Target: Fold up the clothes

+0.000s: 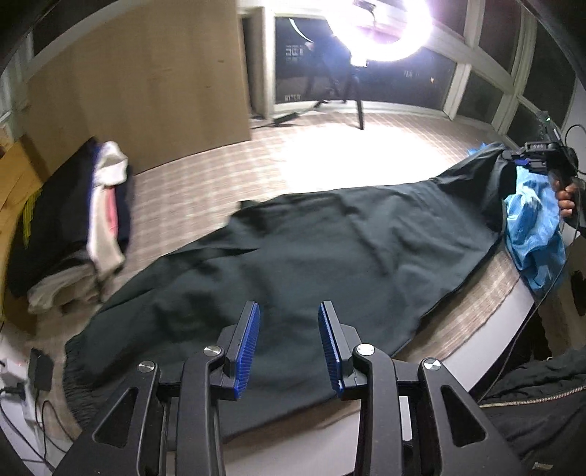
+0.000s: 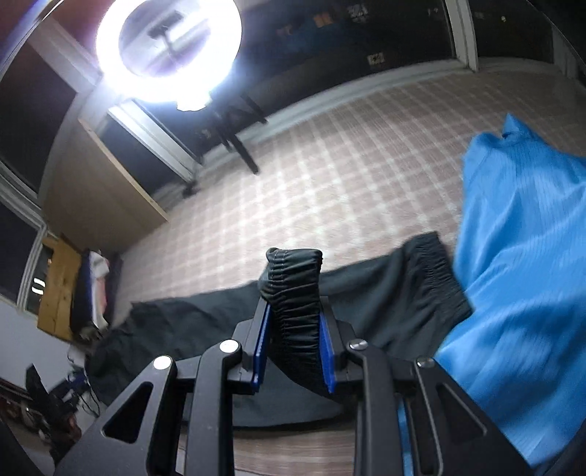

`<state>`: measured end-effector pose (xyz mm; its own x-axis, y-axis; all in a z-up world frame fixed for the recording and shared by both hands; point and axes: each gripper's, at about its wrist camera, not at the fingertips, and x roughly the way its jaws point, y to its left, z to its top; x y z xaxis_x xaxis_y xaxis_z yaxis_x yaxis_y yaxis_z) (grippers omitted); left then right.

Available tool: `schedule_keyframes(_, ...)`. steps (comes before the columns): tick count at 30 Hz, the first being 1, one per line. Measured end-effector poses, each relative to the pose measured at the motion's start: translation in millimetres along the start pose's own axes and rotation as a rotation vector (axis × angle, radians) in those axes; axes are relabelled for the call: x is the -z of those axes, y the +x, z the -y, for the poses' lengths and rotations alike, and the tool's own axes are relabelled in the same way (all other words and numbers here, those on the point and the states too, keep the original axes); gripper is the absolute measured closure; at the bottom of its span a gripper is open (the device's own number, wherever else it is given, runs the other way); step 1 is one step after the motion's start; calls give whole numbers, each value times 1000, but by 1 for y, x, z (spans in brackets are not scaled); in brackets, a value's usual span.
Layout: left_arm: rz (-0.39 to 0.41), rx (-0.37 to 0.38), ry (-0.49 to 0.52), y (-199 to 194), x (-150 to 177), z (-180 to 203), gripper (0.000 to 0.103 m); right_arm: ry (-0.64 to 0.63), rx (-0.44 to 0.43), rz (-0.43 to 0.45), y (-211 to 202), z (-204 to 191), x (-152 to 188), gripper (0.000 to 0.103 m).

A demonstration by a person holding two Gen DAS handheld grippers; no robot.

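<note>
A pair of dark trousers [image 1: 293, 256] lies stretched across the table, elastic cuff [image 1: 78, 369] at the near left. My left gripper [image 1: 289, 311] is open and empty, just above the trousers' near edge. My right gripper [image 2: 295, 315] is shut on the gathered elastic waistband [image 2: 293, 293] of the dark trousers [image 2: 190, 322] and lifts it off the table. In the left wrist view the right gripper [image 1: 512, 157] shows at the far right, holding the raised end of the trousers.
A blue garment [image 1: 534, 234] hangs at the table's right end, close beside my right gripper [image 2: 520, 293]. A stack of folded clothes [image 1: 73, 227] sits at the left. A bright ring light [image 1: 384, 29] on a tripod stands beyond. The table's white front edge [image 1: 494, 329] curves near.
</note>
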<state>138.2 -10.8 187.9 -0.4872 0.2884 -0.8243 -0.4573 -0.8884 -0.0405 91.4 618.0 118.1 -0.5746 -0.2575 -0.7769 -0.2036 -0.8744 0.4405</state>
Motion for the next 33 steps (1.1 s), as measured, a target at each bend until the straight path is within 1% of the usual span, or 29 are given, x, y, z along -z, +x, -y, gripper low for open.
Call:
schedule_keyframes(2,16,29,-2,-8,11,-19,71,-20,5,33,-6,-36,7,80)
schedule_keyframes(4,23,60,-3,-15,23,-40,71,-38,20,53,-2,-72,16,80)
schedule_keyframes(7,22,80,22,-22,37,-67,71,-64,74,37,12,-112,27,80)
schedule_keyframes(10,14,94,15,-26,47,-89,71,-157,271,79,18,-129,27,80)
schedule_keyframes(11,11,95,15,-27,49,-94,71,-160,291,74,19,-126,25,80)
schedule_keyframes(13,9,91,19,-28,54,-97,71,-118,322,49,18,-106,16,80)
schedule_keyframes(15,7,93,15,-27,56,-94,71,-109,386,39,14,-85,5,80)
schedule_keyframes(18,4,92,0,-20,53,-82,71,-100,433,-13,21,-50,-6,80)
schedule_keyframes(21,2,80,11,-9,38,-53,71,-90,480,-66,28,-15,-18,80)
schedule_keyframes(25,-1,78,4,7,9,-2,71,-136,495,-156,57,31,-28,79)
schedule_keyframes(27,-1,115,24,15,-9,36,71,-117,428,-184,60,55,-39,76)
schedule_keyframes(29,2,163,73,27,-33,94,71,-97,360,-211,64,79,-50,75)
schedule_keyframes(30,4,189,92,32,-42,116,71,-87,326,-225,65,91,-56,74)
schedule_keyframes(31,10,235,119,40,-56,148,71,-77,292,-238,67,103,-62,73)
schedule_keyframes(33,19,328,184,60,-81,214,71,-57,223,-265,70,127,-73,64)
